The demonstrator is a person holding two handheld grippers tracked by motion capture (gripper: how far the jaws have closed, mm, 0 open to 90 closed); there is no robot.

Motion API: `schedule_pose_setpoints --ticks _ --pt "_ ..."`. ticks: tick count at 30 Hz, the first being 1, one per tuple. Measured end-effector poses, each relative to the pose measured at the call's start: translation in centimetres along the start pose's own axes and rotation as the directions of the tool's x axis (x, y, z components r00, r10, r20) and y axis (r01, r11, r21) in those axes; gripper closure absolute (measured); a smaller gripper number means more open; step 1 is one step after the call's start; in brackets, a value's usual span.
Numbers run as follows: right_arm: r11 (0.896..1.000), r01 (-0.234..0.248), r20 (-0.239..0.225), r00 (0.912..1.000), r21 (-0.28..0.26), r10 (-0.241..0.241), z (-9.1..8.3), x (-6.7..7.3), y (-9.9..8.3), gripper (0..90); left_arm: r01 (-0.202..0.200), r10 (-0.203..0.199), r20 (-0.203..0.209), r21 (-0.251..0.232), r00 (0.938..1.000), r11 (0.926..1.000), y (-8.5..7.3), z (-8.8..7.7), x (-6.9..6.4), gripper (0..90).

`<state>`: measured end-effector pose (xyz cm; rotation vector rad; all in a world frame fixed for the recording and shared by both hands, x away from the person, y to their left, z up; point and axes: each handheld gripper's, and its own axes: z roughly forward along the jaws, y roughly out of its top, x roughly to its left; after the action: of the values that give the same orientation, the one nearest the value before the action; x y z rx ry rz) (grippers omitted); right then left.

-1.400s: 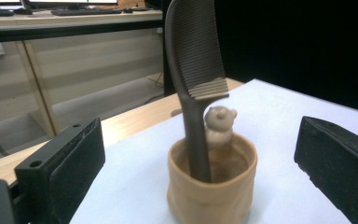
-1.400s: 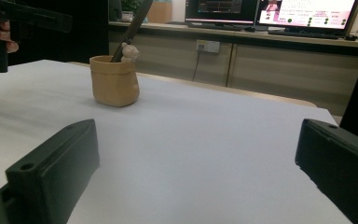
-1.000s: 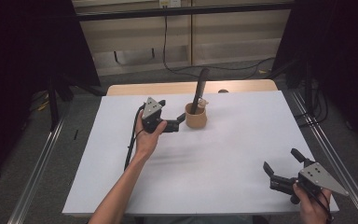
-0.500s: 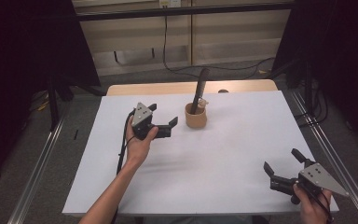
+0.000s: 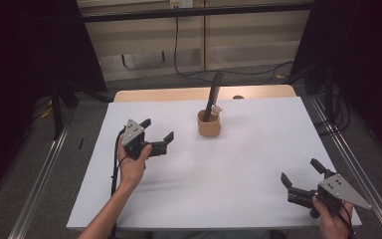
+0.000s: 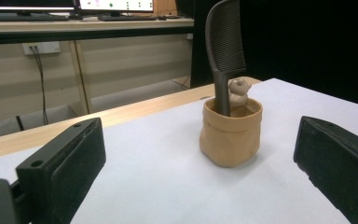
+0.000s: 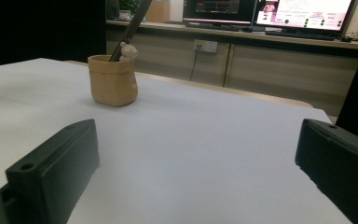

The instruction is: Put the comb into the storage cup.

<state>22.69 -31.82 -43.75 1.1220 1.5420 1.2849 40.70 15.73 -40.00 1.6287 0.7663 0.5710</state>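
A tan, sack-shaped cup (image 5: 209, 125) stands upright at the far middle of the white table (image 5: 238, 169). A dark comb (image 5: 213, 95) leans in it, teeth end up, beside a small bear figure (image 5: 216, 109). My left gripper (image 5: 157, 129) is open and empty, a short way left of the cup and pointing at it. Between its jaws, the left gripper view shows the cup (image 6: 230, 135), the comb (image 6: 224, 46) and the bear (image 6: 237, 91). My right gripper (image 5: 300, 171) is open and empty at the near right corner. Its view shows the cup (image 7: 113, 80) far off at the left.
The wooden table edge (image 5: 179, 93) shows beyond the white sheet. Metal rails (image 5: 350, 164) run along both sides of the table, and cables (image 5: 189, 69) lie on the floor behind. Monitors (image 7: 303, 11) stand on a distant desk.
My left gripper has drawn back from the cup, moving left and toward the near side, still open. The right gripper and the cup have stayed put.
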Motion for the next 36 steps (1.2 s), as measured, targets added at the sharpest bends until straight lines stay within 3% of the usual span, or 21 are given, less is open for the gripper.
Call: schedule_pose_setpoints --ticks 8,13,20,26,31,36 --pt "1.000 0.000 -0.002 1.0000 0.002 0.000 0.1 0.1 0.0 0.0 -0.034 0.034 -0.012 0.006 0.9993 0.9994 -0.6 -2.2 -0.4 2.3" --pt "1.000 -0.001 -0.003 1.0000 0.003 0.001 0.1 0.1 0.0 0.0 -0.015 0.015 -0.033 0.013 0.9993 0.9998 -1.0 -3.2 -0.4 2.3" --pt "1.000 0.001 -0.001 1.0000 0.003 -0.001 0.1 0.1 0.0 0.0 -0.036 0.036 -0.050 0.006 0.9981 0.9993 -1.6 -5.0 -0.4 2.2" --pt "1.000 0.000 0.001 1.0000 0.003 0.000 0.2 0.1 0.0 0.0 0.011 -0.012 -0.073 -0.011 0.9972 0.9999 -2.2 -6.4 0.2 2.2" --pt "1.000 0.004 0.004 1.0000 0.001 -0.004 0.1 0.1 0.0 0.0 -0.015 0.013 -0.080 -0.027 0.9967 0.9995 -2.5 -7.4 0.1 1.8" --pt "1.000 0.000 0.009 1.0000 0.003 0.000 0.1 0.0 0.0 0.0 -0.006 0.003 -0.094 -0.032 0.9956 0.9995 -2.9 -8.6 -0.1 1.8"
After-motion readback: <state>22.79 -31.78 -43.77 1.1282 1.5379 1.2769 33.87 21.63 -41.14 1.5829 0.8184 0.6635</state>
